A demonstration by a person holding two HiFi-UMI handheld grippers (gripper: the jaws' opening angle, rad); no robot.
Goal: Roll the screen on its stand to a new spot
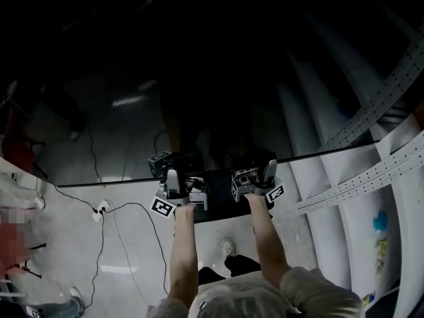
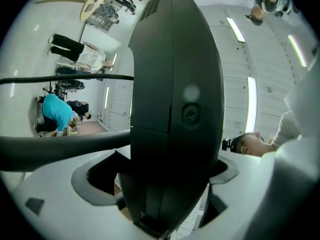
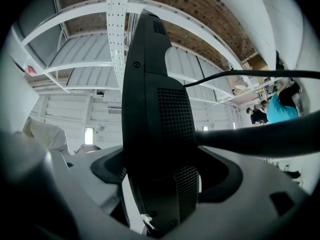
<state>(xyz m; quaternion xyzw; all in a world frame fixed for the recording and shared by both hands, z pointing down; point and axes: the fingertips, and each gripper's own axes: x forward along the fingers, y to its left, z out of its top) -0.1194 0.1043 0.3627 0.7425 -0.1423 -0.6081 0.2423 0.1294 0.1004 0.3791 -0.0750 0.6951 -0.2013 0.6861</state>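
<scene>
black screen (image 1: 199,78) (top cut off)

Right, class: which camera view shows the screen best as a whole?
The head view: the screen spreads dark across it, with the left gripper and right gripper clamped on its near edge. Each gripper view shows only a slice of its black vented casing between the tongs.

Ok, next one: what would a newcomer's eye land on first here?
The big dark screen fills the top of the head view. The left gripper and right gripper clamp its lower edge side by side. Black cables trail over the pale floor at lower left.
</scene>
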